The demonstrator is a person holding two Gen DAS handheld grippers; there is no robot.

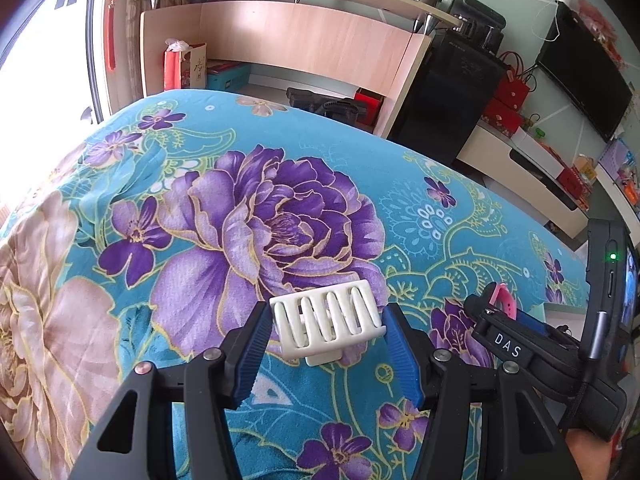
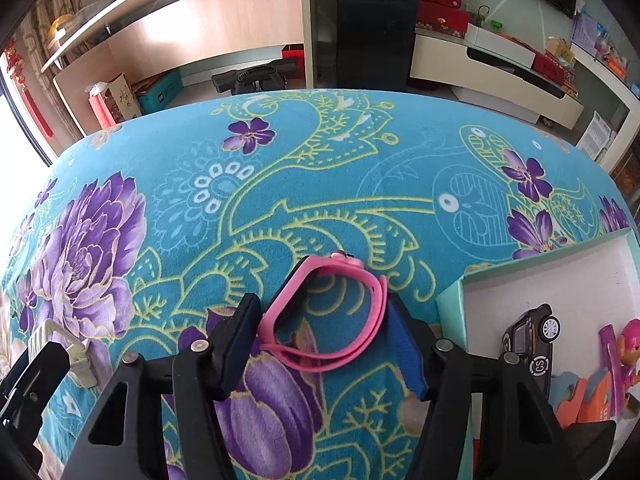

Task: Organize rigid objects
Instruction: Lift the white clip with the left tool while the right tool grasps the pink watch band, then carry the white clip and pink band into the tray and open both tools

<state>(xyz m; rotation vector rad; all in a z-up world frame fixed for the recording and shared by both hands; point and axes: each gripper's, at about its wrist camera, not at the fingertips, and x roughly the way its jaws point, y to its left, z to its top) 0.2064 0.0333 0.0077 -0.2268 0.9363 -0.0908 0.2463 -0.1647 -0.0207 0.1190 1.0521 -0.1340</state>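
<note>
A white slotted plastic clip (image 1: 326, 322) sits between the blue pads of my left gripper (image 1: 326, 326), which is shut on it just above the floral bedspread (image 1: 240, 208). In the right wrist view, a pink wristband (image 2: 326, 316) lies looped between the fingers of my right gripper (image 2: 324, 320); both pads touch its sides. The left wrist view also shows the right gripper (image 1: 500, 312) with the pink wristband (image 1: 505, 295) at its tip. The left gripper and the white clip (image 2: 52, 344) appear at the far left of the right wrist view.
A mint-rimmed box (image 2: 452, 300) with a white floor lies on the bed at the right, holding a dark toy car (image 2: 528, 340), a pink-helmeted figure (image 2: 632, 340) and orange pieces (image 2: 588, 400). Beyond the bed's far edge stand a wooden desk (image 1: 280, 40) and a black cabinet (image 1: 440, 96).
</note>
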